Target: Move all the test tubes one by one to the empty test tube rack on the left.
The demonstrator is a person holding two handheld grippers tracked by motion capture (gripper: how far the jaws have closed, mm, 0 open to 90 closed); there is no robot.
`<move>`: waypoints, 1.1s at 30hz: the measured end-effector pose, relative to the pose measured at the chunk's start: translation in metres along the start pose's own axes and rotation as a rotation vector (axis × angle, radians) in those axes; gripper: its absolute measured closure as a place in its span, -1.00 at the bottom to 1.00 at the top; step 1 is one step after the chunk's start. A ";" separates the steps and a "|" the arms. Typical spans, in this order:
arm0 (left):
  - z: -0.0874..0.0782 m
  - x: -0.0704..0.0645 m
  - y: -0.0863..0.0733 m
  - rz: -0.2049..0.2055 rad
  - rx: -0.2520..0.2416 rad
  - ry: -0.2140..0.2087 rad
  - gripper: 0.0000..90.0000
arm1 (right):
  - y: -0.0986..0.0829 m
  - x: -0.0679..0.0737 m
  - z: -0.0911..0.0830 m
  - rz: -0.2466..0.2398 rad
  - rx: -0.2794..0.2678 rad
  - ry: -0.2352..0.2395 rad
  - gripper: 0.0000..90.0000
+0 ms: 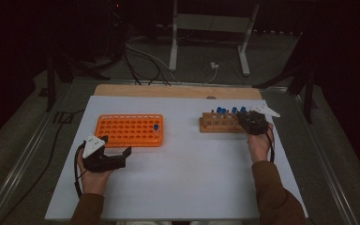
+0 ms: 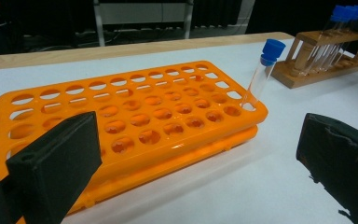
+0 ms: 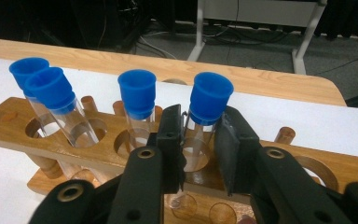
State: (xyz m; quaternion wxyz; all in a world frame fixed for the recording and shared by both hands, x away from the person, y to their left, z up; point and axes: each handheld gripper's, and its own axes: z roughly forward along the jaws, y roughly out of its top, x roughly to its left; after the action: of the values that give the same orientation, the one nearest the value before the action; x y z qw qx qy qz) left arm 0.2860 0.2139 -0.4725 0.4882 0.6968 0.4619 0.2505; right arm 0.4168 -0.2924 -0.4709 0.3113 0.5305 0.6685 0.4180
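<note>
The left gripper (image 1: 117,154) hovered low over the white table (image 1: 187,178) with its jaws spread wide and nothing between them, just in front of the orange rack (image 1: 129,130). One blue-capped tube (image 2: 262,71) leaned in a corner hole of that rack. Well to the right, the wooden rack (image 1: 218,123) held more capped tubes. There the right gripper (image 3: 199,140) had its jaws pressed on either side of a tube (image 3: 205,109), just under the blue cap, the tube seated in its hole.

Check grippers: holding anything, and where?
Right gripper clamps a capped tube on the glass just below its cap, tube in the wooden rack. Left gripper open, empty.
</note>
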 end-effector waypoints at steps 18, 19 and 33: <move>0.001 -0.001 0.000 0.001 0.007 -0.003 -0.98 | 0.001 0.001 -0.005 0.003 -0.005 -0.003 0.70; 0.001 -0.001 0.000 0.001 0.007 -0.004 -0.99 | 0.002 0.000 -0.006 0.006 -0.011 0.001 0.70; 0.002 -0.001 0.000 0.002 0.006 -0.008 -0.99 | 0.022 0.001 -0.026 -0.013 -0.070 0.021 0.70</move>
State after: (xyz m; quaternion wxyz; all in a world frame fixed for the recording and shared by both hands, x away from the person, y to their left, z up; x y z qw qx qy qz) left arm 0.2864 0.2119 -0.4734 0.4877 0.6998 0.4601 0.2466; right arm 0.4039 -0.2953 -0.4393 0.3252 0.5105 0.6602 0.4446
